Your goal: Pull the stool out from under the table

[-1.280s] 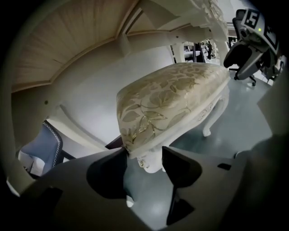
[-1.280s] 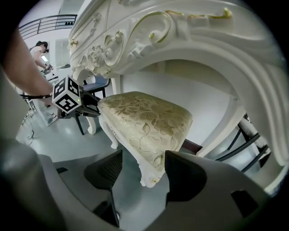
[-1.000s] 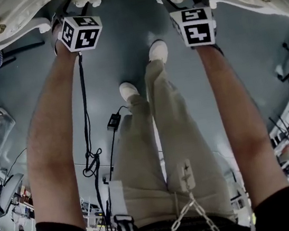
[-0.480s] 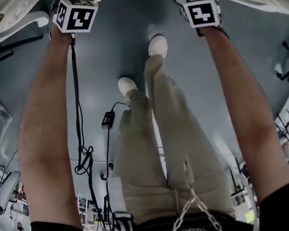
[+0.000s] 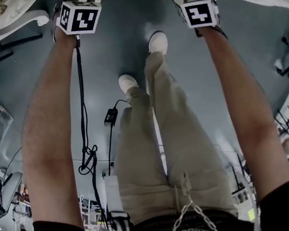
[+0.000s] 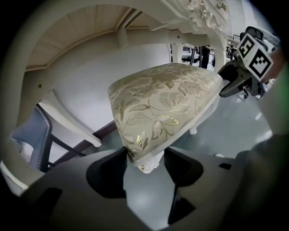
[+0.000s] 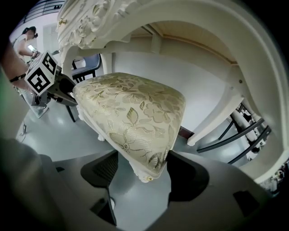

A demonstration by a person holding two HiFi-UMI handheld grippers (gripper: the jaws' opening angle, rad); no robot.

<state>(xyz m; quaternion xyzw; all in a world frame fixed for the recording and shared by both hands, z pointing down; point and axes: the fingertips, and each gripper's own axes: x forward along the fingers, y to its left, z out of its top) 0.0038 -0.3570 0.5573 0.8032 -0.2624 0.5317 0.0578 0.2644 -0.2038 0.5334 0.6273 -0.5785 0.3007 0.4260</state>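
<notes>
**Both grippers at the stool's near corners, jaws wide**

The cream, gold-flowered cushioned stool (image 6: 162, 103) stands inside the arch of the white carved table (image 6: 86, 31). Its long axis runs from one gripper to the other, and its long side faces the person. The left gripper (image 6: 143, 169) and right gripper (image 7: 141, 171) each straddle a near corner. Their jaws have just been opening and stand wide, unclamped. Both forearms reach ahead, with the grippers tipped steeply down. Table legs flank the seat. The grey floor (image 5: 119, 51) nearer the person holds white shoes (image 5: 157, 42) and a black cable (image 5: 85, 120).
</notes>
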